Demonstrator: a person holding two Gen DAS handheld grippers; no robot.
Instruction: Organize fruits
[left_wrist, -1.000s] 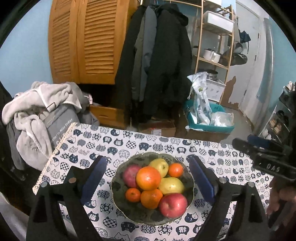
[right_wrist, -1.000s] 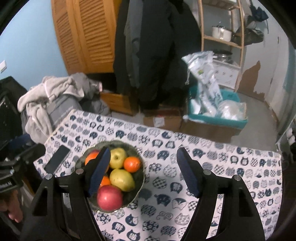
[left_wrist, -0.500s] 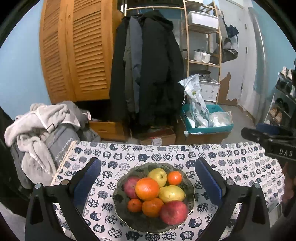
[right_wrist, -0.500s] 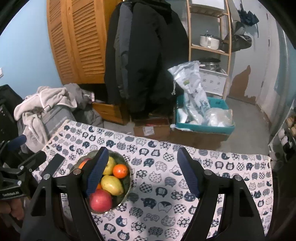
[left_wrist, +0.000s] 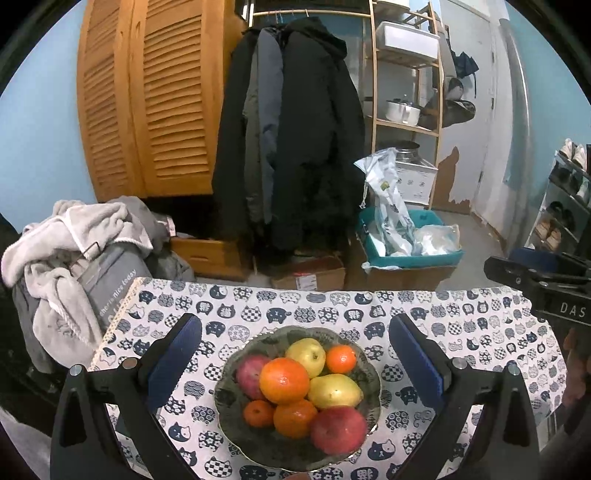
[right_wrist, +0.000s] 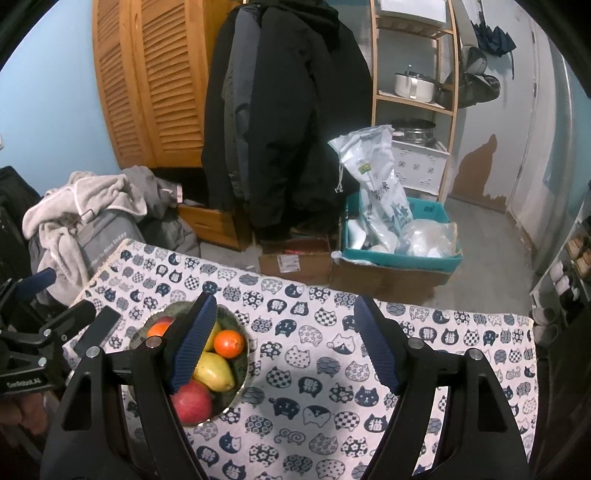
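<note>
- While the left gripper (left_wrist: 295, 354) hung above the bowl (left_wrist: 229, 406) near the tablecloth's (left_wrist: 461, 325) left edge, its jaws had just been opening and stood wide apart, nothing between the pads.
- Compared with a second earlier, the bowl's fruit sat unchanged: orange (left_wrist: 283, 380), pears, red apple (left_wrist: 338, 430).
- Right gripper (right_wrist: 284, 343) stood apart and empty over bare cloth, right of the bowl.
- Judgement: the task looks finished or nearly so.
</note>
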